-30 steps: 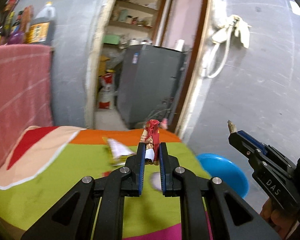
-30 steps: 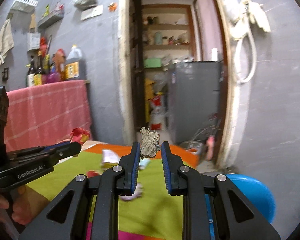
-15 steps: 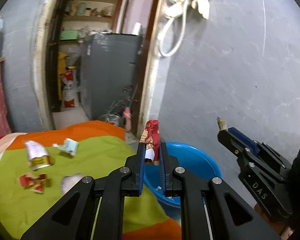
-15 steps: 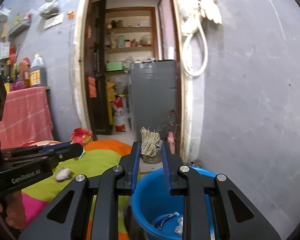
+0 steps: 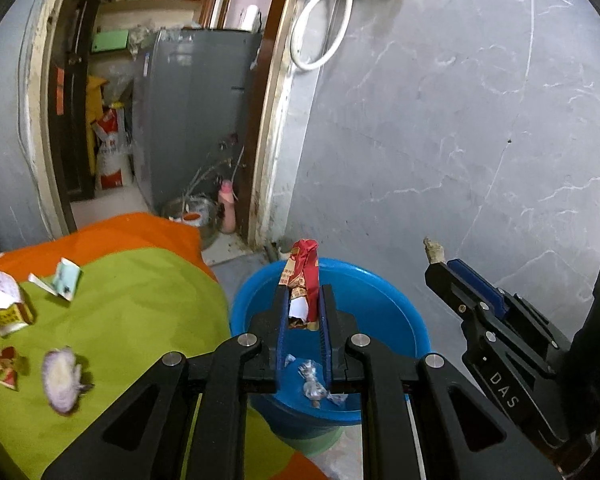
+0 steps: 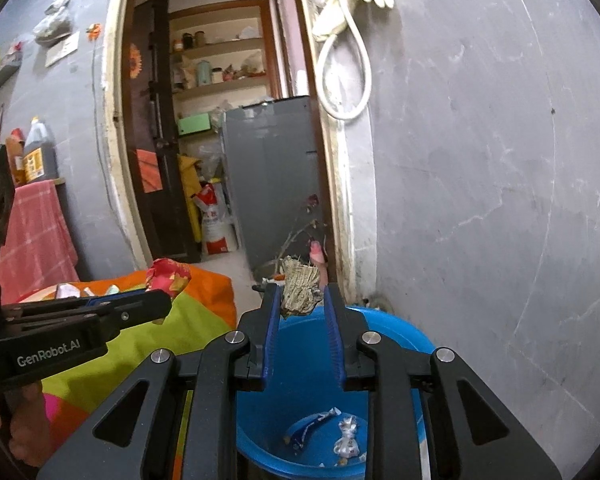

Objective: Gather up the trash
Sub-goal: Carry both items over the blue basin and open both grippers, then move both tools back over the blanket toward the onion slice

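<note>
My left gripper [image 5: 303, 298] is shut on a red and yellow wrapper [image 5: 305, 268] that sticks up between its blue pads. It hangs over the near rim of a blue basin [image 5: 384, 304] beside the table. My right gripper [image 6: 301, 296] is shut on a crumpled brown scrap [image 6: 298, 290], above the same blue basin [image 6: 404, 334]. A blue wrapper [image 6: 312, 426] and a silver wrapper [image 6: 346, 440] lie in the basin. Each view shows the other gripper: the right one [image 5: 436, 266] with its scrap, the left one [image 6: 158, 306] with its red wrapper [image 6: 168, 276].
Several scraps lie on the green and orange tablecloth [image 5: 140, 312], among them a torn packet [image 5: 6, 306], a folded paper [image 5: 62, 280] and a pale crumpled piece [image 5: 62, 380]. A grey wall [image 5: 460, 140] stands behind the basin. A doorway with a grey cabinet [image 5: 196, 112] opens at the back.
Both grippers have swung right, off the table and down toward the blue basin, which now lies under them. Each keeps its grip on its piece of trash.
</note>
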{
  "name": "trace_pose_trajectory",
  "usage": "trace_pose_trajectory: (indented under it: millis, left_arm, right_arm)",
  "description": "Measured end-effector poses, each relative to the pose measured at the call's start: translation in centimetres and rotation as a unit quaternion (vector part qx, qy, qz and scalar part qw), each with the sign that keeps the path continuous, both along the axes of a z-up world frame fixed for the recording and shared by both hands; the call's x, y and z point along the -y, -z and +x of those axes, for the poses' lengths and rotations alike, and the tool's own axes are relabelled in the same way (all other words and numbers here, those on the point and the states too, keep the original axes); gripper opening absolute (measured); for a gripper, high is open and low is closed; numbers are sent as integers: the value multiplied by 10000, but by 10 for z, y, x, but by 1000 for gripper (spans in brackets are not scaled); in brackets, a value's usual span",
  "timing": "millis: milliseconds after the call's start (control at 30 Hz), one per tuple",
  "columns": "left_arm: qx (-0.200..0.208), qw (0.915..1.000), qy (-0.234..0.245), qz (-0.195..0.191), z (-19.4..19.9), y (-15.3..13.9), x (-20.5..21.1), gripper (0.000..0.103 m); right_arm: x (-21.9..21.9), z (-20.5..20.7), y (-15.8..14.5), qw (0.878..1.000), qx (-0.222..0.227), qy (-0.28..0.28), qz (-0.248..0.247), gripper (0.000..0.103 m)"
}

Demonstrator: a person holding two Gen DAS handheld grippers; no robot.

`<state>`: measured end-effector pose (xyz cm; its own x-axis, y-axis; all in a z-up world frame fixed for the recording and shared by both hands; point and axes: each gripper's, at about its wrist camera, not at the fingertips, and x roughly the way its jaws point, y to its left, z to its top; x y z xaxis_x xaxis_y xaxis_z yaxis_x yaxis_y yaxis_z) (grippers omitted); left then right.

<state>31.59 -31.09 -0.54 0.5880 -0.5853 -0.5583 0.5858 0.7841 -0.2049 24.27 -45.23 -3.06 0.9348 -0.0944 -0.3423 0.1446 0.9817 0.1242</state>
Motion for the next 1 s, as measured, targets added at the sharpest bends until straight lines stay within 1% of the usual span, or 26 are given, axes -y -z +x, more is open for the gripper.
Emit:
trace_pose_trajectory:
  millis: [67, 233, 333, 367, 500, 533, 567, 600, 633, 733, 767, 800, 833, 867, 900, 967, 1000]
  left_arm:
    - [-136, 9999, 3, -20, 6, 4, 2, 11]
    - [-308, 9995, 24, 26, 10, 11, 3, 15]
    - [-363, 9993, 6, 52, 12, 14, 4, 16]
    - [-383, 9993, 1, 57, 13, 15, 4, 17]
    - [-361, 9993, -80, -3, 10, 14, -1, 28]
    - [-333, 9994, -111, -24, 9, 13, -4, 29]
    - [-301, 9994, -141, -36, 8, 12, -5, 32]
    - [-263, 9995, -176, -39, 7, 11, -7, 35]
    - [-213, 9995, -220, -49, 6, 9, -10, 37]
    - [-114, 9992, -361, -112, 2, 4, -19, 48]
    - [-82, 9990, -427, -142, 1, 2, -23, 57]
    - [-40, 9985, -509, -181, 0, -1, -27, 65]
    - [13, 9979, -601, -232, -2, -3, -33, 69]
    - [58, 9972, -687, -271, -3, -6, -38, 78]
    - [110, 9964, -778, -304, -5, -8, -45, 86]
    - [249, 9939, -1015, -352, -9, -12, -57, 94]
    - [300, 9927, -1105, -367, -10, -15, -63, 96]
  right_arm:
    - [5, 4, 3, 10000, -66, 34, 65, 21]
    - [10, 10, 7, 9997, -165, 95, 146, 21]
    - [13, 10, 8, 9996, -168, 133, 180, 27]
    - [13, 9, 7, 9996, -151, 144, 193, 31]
    - [13, 8, 5, 9996, -110, 188, 153, 32]
    - [13, 7, 4, 9997, -92, 199, 143, 32]
    - [12, 5, 3, 9997, -71, 211, 131, 37]
    - [12, 4, 3, 9997, -42, 224, 121, 44]
    - [12, 2, 2, 9997, -5, 236, 117, 46]
    - [10, -3, -4, 9996, 94, 263, 76, 51]
    - [9, -5, -6, 9995, 123, 278, 47, 54]
    - [8, -6, -9, 9995, 158, 284, 30, 60]
    - [7, -8, -10, 9994, 193, 283, 29, 65]
    - [6, -11, -13, 9992, 259, 305, 39, 76]
    - [6, -12, -15, 9990, 301, 331, 47, 82]
    - [3, -15, -20, 9987, 349, 361, 43, 86]
    - [1, -15, -22, 9987, 363, 360, 26, 89]
